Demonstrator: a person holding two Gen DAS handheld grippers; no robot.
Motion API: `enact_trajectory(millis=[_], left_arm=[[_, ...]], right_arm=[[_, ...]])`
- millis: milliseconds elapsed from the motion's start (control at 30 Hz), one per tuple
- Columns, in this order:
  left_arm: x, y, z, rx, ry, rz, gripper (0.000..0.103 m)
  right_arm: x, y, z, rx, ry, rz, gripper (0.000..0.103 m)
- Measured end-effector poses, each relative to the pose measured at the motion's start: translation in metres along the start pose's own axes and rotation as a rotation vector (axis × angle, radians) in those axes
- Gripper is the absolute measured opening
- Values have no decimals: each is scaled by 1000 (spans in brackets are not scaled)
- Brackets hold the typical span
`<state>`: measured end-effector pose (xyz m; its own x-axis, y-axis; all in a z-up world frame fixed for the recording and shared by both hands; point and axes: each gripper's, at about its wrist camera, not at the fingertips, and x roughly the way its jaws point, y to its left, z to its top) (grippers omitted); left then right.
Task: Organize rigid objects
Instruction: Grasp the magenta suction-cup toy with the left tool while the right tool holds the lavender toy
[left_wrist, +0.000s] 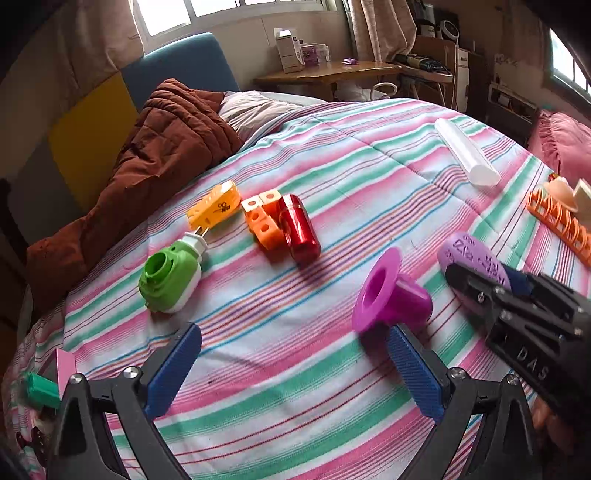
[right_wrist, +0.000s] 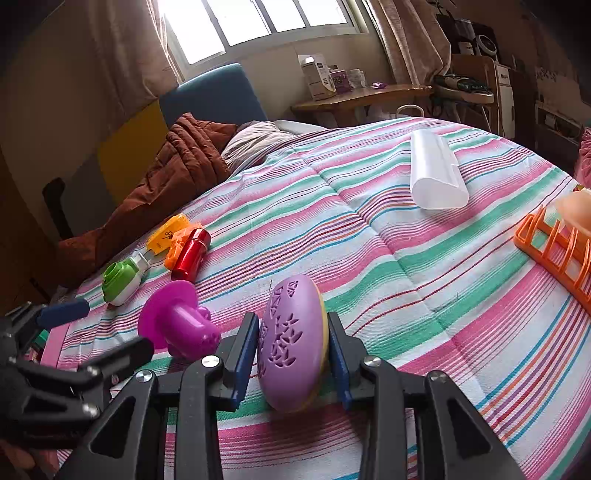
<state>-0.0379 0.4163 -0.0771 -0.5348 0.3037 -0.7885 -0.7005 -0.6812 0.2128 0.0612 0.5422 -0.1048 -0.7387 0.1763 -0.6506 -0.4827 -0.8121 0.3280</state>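
My right gripper (right_wrist: 293, 347) is shut on a lilac oval case (right_wrist: 291, 343) with cut-out leaf patterns, held on edge just above the striped bedspread; it also shows in the left wrist view (left_wrist: 476, 258). My left gripper (left_wrist: 291, 354) is open and empty, its right finger just in front of a magenta funnel-shaped piece (left_wrist: 391, 299) lying on its side, also in the right wrist view (right_wrist: 177, 321). Further left lie a green-and-white plug-in device (left_wrist: 170, 277), a yellow plug block (left_wrist: 214, 208), orange cubes (left_wrist: 262, 221) and a red cylinder (left_wrist: 299, 229).
An orange rack (right_wrist: 557, 251) with a peach piece (right_wrist: 574, 210) stands at the right edge. A white translucent tube (right_wrist: 436, 173) lies at the far right. A brown quilt (left_wrist: 147, 166) is heaped at the far left. A green piece (left_wrist: 42, 391) lies at the near left.
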Motion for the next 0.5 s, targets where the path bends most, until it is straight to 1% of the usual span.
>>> enact_trajectory(millis=[67, 133, 167, 233, 267, 333, 367, 433, 500], left_arm=[[7, 5, -7, -20, 23, 5, 101], [10, 14, -9, -75, 46, -17, 101], [7, 19, -8, -111, 41, -44, 100], [-5, 24, -2, -153, -11, -89, 100], [-11, 23, 4, -149, -41, -101, 101], [-16, 14, 17, -110, -65, -92, 101], [-16, 8, 24, -90, -66, -88, 101], [-12, -6, 35, -36, -61, -105, 101], [-6, -21, 41, 31, -38, -95, 101]], right_arm=[[0, 0, 0, -1, -1, -1, 36], [-1, 0, 0, 0, 0, 0, 36], [0, 0, 0, 0, 0, -1, 36], [0, 0, 0, 0, -1, -3, 36], [0, 0, 0, -1, -1, -3, 36], [0, 0, 0, 0, -1, -3, 36], [1, 0, 0, 0, -1, -2, 36], [1, 0, 0, 0, -1, -2, 36], [0, 0, 0, 2, -1, 0, 36]])
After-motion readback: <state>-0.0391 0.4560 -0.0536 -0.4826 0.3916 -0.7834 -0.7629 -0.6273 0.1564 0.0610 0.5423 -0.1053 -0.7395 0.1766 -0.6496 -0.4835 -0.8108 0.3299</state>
